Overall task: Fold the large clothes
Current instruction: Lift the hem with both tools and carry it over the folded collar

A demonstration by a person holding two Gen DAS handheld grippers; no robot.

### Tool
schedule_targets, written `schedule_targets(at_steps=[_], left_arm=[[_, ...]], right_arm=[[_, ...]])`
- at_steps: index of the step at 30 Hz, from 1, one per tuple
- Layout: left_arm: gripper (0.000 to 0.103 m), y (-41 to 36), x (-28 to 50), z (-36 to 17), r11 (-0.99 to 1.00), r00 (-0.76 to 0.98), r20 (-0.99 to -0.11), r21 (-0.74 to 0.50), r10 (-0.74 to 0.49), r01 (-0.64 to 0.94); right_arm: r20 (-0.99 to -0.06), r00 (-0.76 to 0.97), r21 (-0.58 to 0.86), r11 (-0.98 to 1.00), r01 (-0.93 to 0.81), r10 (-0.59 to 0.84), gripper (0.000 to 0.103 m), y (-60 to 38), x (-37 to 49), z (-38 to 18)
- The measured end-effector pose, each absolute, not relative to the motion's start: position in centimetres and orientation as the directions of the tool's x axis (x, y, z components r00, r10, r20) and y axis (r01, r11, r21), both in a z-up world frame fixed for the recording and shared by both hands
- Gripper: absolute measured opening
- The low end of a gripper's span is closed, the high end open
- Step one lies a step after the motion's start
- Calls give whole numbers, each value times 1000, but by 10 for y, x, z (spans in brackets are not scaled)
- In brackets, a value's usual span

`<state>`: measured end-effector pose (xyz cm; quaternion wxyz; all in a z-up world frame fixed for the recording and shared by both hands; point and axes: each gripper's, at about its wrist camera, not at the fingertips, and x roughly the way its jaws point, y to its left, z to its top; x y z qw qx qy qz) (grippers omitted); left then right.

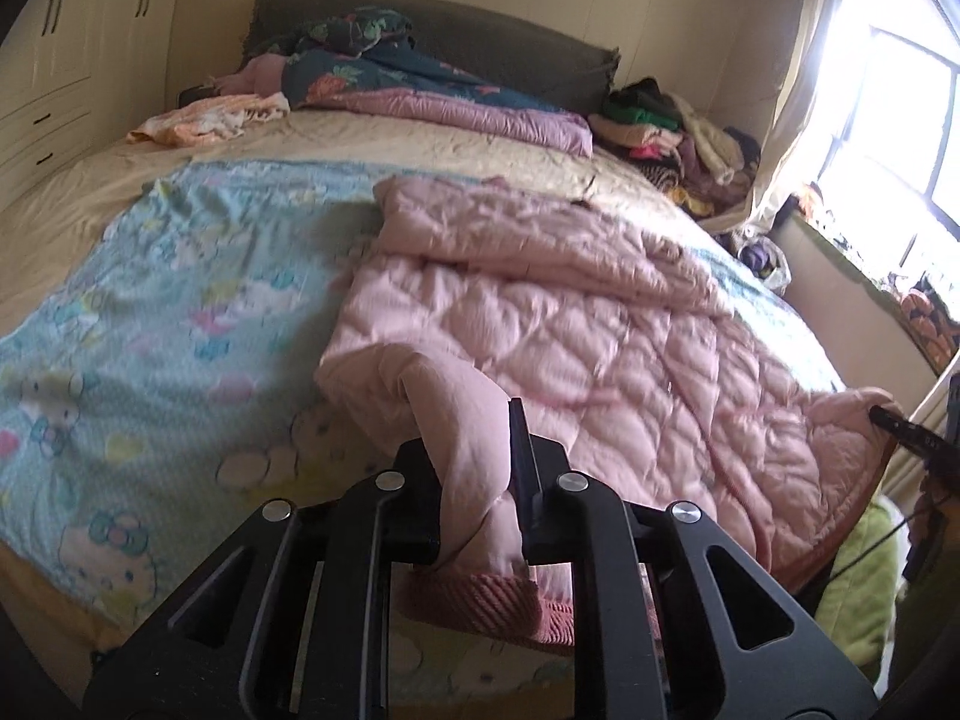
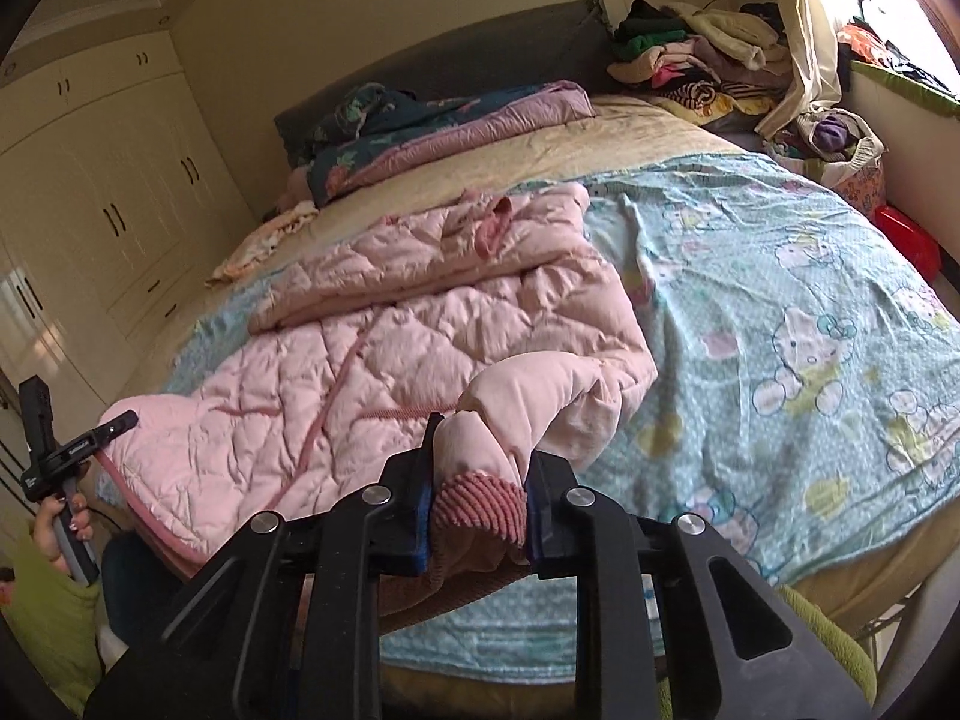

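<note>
Blown-out window (image 1: pixel 888 120) glare, fisheye warp

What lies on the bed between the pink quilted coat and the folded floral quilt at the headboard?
In both views, bare beige bedspread separates the pink quilted coat from the floral quilt.

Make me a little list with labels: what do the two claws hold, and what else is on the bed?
left claw: shut on a bunched sleeve of the pink quilted jacket
right claw: shut on the jacket's other sleeve, at its ribbed cuff
jacket: lying crumpled near the foot of the bed
under it: blue cartoon-cat sheet
far end: folded flowered blanket
beside the bed: clothes pile
</note>
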<state>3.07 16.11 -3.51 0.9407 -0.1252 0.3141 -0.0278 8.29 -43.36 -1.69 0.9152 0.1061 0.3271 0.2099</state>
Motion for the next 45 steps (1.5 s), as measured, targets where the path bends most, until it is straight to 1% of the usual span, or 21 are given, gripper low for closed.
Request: schedule_targets(at_steps=[14,19,30,38,45], left_arm=[[9,173,60,-1,943,852,-506,-329,-134,-47],[9,174,62,11,936,873,-471,-349,-128,-52],[9,178,67,43,933,908,-409,-354,-91,-66],[9,184,83,66,922,923,-376,-380,-82,-73],[10,189,103,63,914,914,-396,-396,-83,-88]], right_arm=[[-448,755,346,872,-348,479,20,-424,119,29],[-397,774,383,855,-349,494,20,-423,127,43],[-322,817,432,842,-324,479,20,-432,132,68],[-295,835,444,840,-310,464,20,-437,138,82],[-321,829,479,833,-275,458,20,-441,160,77]])
